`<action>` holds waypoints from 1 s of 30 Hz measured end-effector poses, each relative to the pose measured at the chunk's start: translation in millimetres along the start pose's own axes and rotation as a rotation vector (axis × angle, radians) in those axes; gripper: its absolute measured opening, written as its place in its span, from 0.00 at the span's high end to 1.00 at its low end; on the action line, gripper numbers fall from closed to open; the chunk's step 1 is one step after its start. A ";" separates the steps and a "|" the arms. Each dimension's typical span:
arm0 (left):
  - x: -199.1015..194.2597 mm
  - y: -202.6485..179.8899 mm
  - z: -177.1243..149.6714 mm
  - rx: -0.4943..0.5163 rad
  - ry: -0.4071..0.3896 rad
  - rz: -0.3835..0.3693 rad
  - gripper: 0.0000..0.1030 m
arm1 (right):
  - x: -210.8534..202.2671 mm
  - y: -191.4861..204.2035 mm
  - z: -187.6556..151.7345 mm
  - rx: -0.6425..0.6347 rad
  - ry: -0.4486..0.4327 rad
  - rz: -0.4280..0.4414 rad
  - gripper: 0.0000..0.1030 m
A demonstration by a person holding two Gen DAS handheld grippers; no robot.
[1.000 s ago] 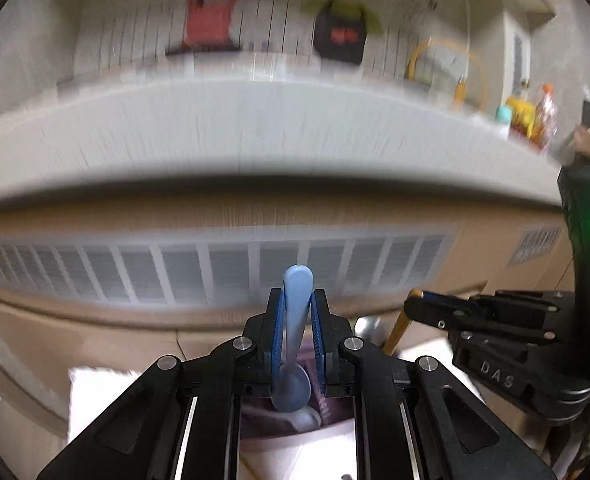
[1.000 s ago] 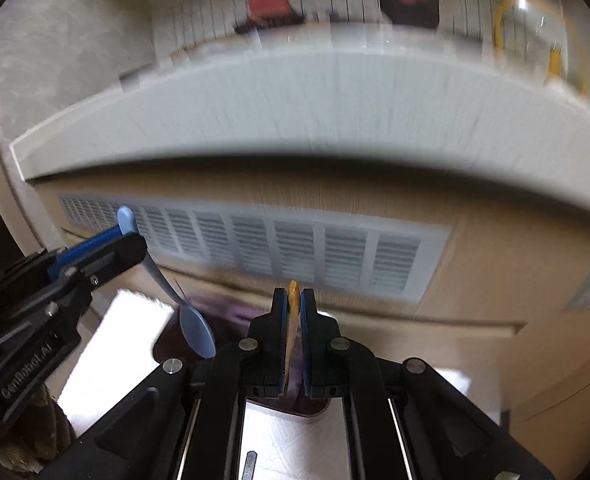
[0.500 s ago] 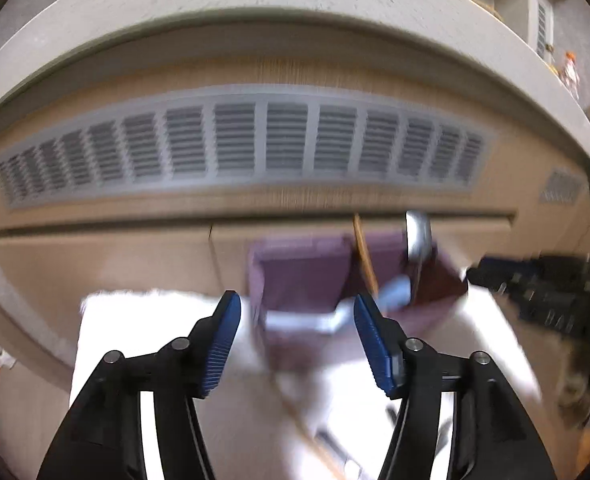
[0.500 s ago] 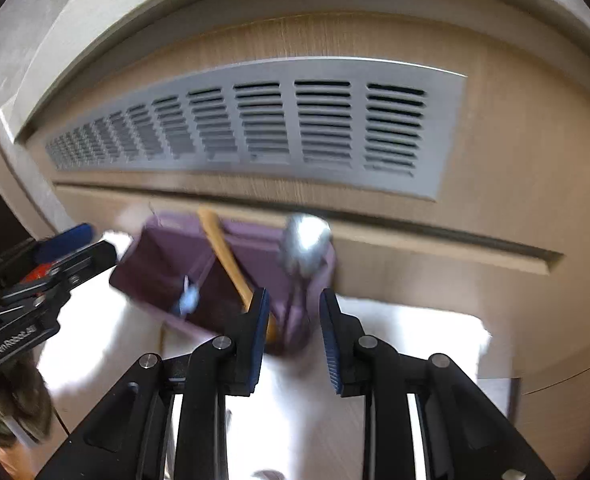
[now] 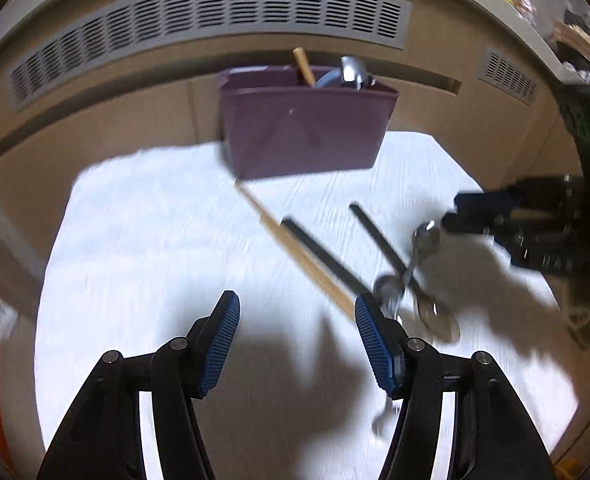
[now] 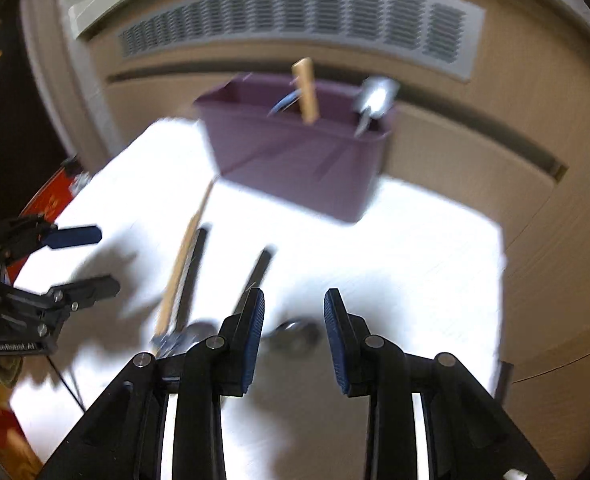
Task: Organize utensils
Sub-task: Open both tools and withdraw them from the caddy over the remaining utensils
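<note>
Tools first: the left tool (image 5: 297,338) and the right tool (image 6: 293,330) both hang empty over the white bench (image 5: 155,240), jaws opening with nothing between the blue pads. A second ago each was clamped on a utensil, the left on a pale blue plastic spoon, the right on a wooden stick. Those two pieces now stand in the purple caddy (image 5: 303,132), which sits ahead of both tools at the bench's far edge against the wooden panel. So one delivery is done, and both tools have dropped low toward the pile for what looks like the next pick.

Counting outward from the tools: just ahead of the right tool's jaws lies a metal spoon bowl (image 6: 295,336). In the left view, beside that tool's right finger, I make out about three metal spoons (image 5: 419,280) crossing one another, though blur makes the number uncertain. Further out lie two black handled pieces (image 5: 323,256), roughly parallel, and one wooden chopstick (image 5: 295,252) running toward the caddy's foot.

In the caddy itself: one wooden stick (image 6: 306,92), one blue spoon handle (image 6: 283,104), and one metal utensil (image 6: 375,98). Roughly six pieces appear left on the bench.
</note>
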State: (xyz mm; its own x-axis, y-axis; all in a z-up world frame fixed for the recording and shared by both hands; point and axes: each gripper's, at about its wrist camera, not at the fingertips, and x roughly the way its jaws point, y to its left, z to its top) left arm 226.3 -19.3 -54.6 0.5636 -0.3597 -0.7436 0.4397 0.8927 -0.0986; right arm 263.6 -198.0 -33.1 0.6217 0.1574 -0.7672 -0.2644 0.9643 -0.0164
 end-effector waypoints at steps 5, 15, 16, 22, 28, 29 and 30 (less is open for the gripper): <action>-22.5 12.4 -21.7 -0.056 -0.021 0.039 0.30 | 14.1 44.5 -19.3 -0.088 0.061 0.057 0.72; -48.9 70.6 -51.4 -0.257 -0.090 0.085 0.20 | 30.3 75.0 -18.0 -0.092 0.129 0.091 0.65; -44.6 71.7 -52.6 -0.261 -0.082 0.087 0.20 | 31.3 75.1 -20.9 -0.071 0.134 0.089 0.63; -32.7 57.7 -56.1 -0.203 -0.072 0.016 0.20 | 38.3 70.9 -18.3 0.005 0.134 0.029 0.59; -19.7 -2.4 -26.5 0.061 -0.073 -0.231 0.41 | 1.6 24.6 -35.0 0.080 0.067 -0.102 0.56; -13.2 -14.1 -20.2 0.112 -0.054 -0.257 0.48 | -2.6 15.9 -40.1 0.093 0.058 -0.140 0.55; -7.9 -22.5 -15.6 0.145 -0.042 -0.257 0.61 | -4.5 11.2 -43.0 0.104 0.053 -0.152 0.54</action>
State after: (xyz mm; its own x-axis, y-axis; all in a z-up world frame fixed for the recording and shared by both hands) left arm 201.1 -32.3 -56.8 0.4478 -0.5827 -0.6781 0.6657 0.7236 -0.1822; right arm 226.1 -197.1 -57.4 0.6080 -0.0008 -0.7939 -0.0907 0.9934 -0.0705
